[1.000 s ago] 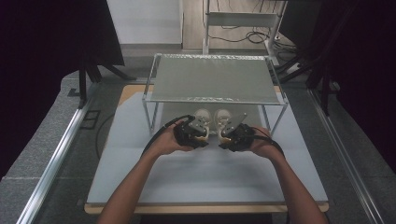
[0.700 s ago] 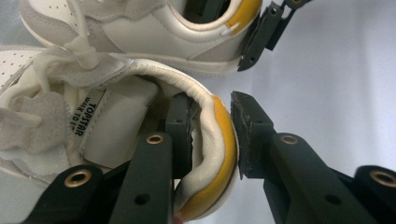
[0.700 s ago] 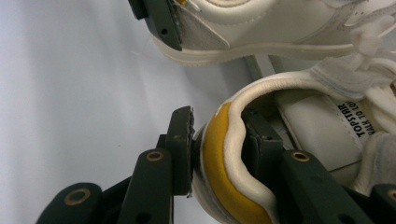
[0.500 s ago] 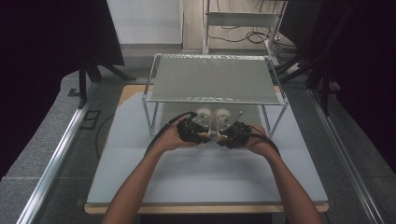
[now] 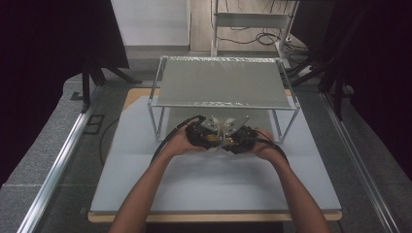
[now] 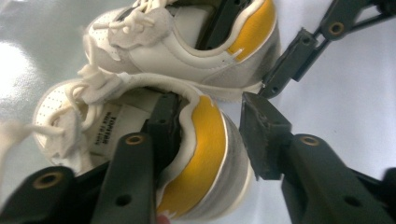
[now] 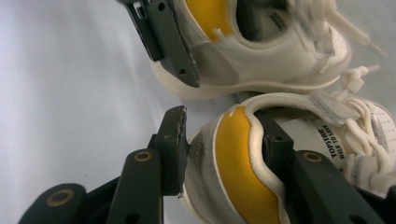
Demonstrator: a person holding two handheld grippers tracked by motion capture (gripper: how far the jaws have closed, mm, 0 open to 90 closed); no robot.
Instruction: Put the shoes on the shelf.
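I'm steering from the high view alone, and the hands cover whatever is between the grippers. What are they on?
Observer: Two small white shoes with yellow heel linings, lying side by side on the table.
Operator: How does the left gripper sit?
Observer: The left gripper straddles the heel of one shoe, one jaw inside the opening and one behind the heel. I cannot tell if the outer jaw touches.
Operator: And the right?
Observer: The right gripper straddles the heel of the second shoe the same way, with its outer jaw pressed against the heel.
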